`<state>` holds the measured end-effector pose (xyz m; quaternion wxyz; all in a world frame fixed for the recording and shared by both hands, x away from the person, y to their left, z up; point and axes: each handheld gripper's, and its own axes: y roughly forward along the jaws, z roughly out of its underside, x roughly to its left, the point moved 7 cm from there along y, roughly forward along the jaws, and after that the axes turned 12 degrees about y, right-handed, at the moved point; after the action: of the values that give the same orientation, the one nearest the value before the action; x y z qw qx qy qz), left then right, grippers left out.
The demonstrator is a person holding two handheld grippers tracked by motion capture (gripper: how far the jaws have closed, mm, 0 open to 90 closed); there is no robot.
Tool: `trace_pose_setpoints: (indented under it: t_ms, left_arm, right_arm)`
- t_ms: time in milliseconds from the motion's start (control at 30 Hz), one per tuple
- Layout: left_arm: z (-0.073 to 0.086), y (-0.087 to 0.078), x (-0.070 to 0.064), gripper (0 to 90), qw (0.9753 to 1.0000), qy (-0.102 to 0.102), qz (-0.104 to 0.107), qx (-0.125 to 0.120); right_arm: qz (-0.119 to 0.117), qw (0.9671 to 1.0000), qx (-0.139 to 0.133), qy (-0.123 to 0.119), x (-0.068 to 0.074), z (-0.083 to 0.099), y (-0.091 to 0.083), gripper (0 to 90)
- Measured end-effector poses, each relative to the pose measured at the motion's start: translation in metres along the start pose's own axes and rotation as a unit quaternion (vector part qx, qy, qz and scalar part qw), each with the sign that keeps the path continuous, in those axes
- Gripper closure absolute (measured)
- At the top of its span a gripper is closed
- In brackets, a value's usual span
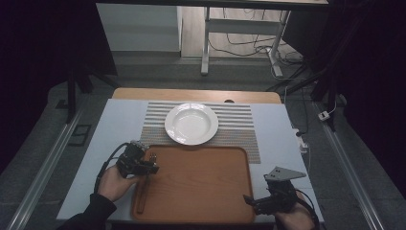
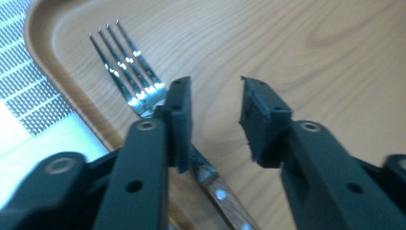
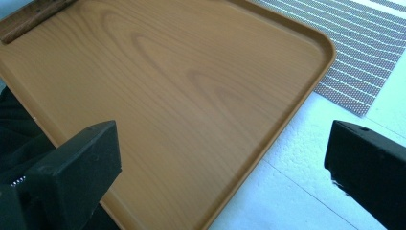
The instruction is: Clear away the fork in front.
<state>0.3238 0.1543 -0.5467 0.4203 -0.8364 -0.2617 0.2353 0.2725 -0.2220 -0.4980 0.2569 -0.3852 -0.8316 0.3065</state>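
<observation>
We see the counter (image 1: 110, 129), pale and wide, carrying everything, with a striped placemat (image 1: 239, 127) spread across its far middle. Nearest the near edge lies a wooden tray (image 1: 201, 187), its far rim overlapping the near edge of the placemat. A white plate (image 1: 191, 123) sits on the placemat, just beyond the tray's far rim and apart from it. Our left tool (image 1: 152, 166) hangs over the tray's left edge, close to its far left corner; in the left gripper view this tool (image 2: 215, 115) has its jaws spread, with bare tray wood showing in the gap between them. Our right tool (image 1: 250, 200) sits at the tray's near right corner, close to the near edge of the counter, and in the right gripper view its jaws stand wide apart, one over the tray (image 3: 182, 96) and the other over the pale counter (image 3: 297, 182), holding nothing. The fork (image 1: 143, 191) lies inside the tray along its left edge, wooden handle toward the near edge and tines toward the far left corner. In the left gripper view the fork (image 2: 129, 72) rests flat on the tray, its neck passing under the left-hand jaw, so we cannot tell whether that jaw touches it.
</observation>
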Motion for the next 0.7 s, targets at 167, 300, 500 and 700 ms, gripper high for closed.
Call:
trace_pose_setpoints:
  t_ms: [167,300,500,700]
  left_arm:
    - [0.002,-0.016,-0.010,48.8,0.9995,0.012,-0.001,-0.031]
    - [0.010,-0.028,-0.019,36.4,0.9982,0.030,-0.005,-0.052]
    - [0.025,-0.046,-0.029,20.6,0.9962,0.032,-0.012,-0.080]
    - [0.048,-0.063,-0.035,8.9,0.9936,0.016,-0.025,-0.109]
  right_arm:
    - [0.000,1.0000,0.000,0.001,0.000,0.000,0.000,0.0]
    - [0.001,1.0000,0.000,0.003,0.000,0.000,0.000,0.0]
    - [0.001,1.0000,-0.001,0.003,-0.001,0.000,0.000,0.0]
    - [0.001,1.0000,-0.001,0.004,-0.001,0.000,0.000,0.0]
